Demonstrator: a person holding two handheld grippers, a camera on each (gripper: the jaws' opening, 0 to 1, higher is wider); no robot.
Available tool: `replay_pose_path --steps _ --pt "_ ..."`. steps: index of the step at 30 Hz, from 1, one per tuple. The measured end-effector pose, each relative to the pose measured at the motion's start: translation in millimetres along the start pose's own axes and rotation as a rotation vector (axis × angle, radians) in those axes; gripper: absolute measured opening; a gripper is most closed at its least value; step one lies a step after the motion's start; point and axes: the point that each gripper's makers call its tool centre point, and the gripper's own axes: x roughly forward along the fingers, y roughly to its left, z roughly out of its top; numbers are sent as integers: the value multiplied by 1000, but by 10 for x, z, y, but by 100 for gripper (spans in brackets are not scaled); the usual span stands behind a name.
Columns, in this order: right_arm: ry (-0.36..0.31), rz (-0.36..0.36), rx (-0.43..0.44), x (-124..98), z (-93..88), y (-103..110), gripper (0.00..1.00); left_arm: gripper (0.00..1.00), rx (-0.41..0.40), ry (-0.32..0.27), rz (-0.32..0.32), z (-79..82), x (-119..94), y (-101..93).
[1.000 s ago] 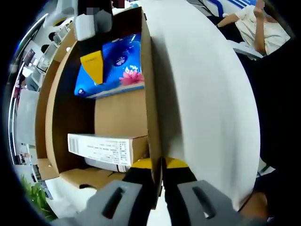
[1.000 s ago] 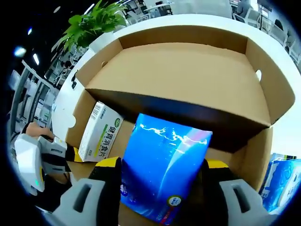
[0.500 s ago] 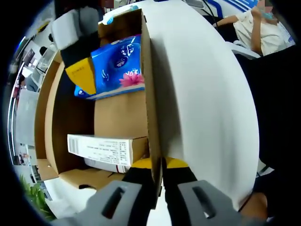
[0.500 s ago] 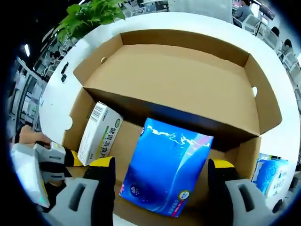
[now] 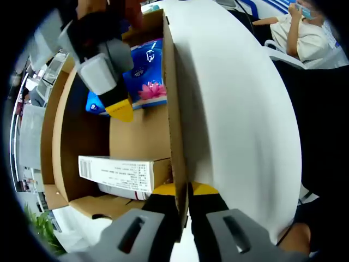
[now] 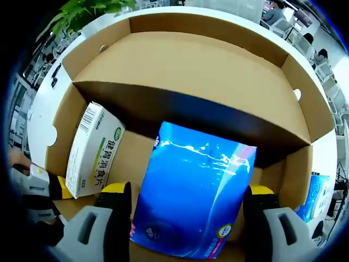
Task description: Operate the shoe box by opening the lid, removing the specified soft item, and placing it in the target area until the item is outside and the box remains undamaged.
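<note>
We find the shoe box open on a white table, its lid folded back and standing behind the compartment.

In the left gripper view, the left gripper has its two yellow-tipped jaws pressed together on the box's thin side wall, one jaw inside and one outside, pinching the cardboard between them.

In the right gripper view, the right gripper has its jaws spread wide, one on each side of the blue soft pack. The pack lies inside the box, tilted, between the two jaws. We cannot tell whether the jaws touch its sides. The same pack shows in the left gripper view at the far end of the box, with the right gripper reaching down over it.

A white carton with green print lies in the box beside the pack, near the left-hand wall.

A potted plant stands beyond the box. A seated person is past the table edge.
</note>
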Motion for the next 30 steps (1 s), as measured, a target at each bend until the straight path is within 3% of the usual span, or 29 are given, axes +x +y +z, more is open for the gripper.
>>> replay_pose_path --steps 6,12,17,26,30 --pt "-7 22 63 51 50 -68 85 4 0 -2 3 5 -5 32" --pt "-9 38 37 38 -48 -2 86 4 -4 -2 1 7 -5 60" --pt "-14 29 34 168 -130 47 93 4 -6 0 3 20 -2 106" --pt "19 10 15 167 -140 50 96 4 -10 4 3 11 10 139" --pt "27 10 17 203 -38 11 96 4 -10 9 8 -7 18 145"
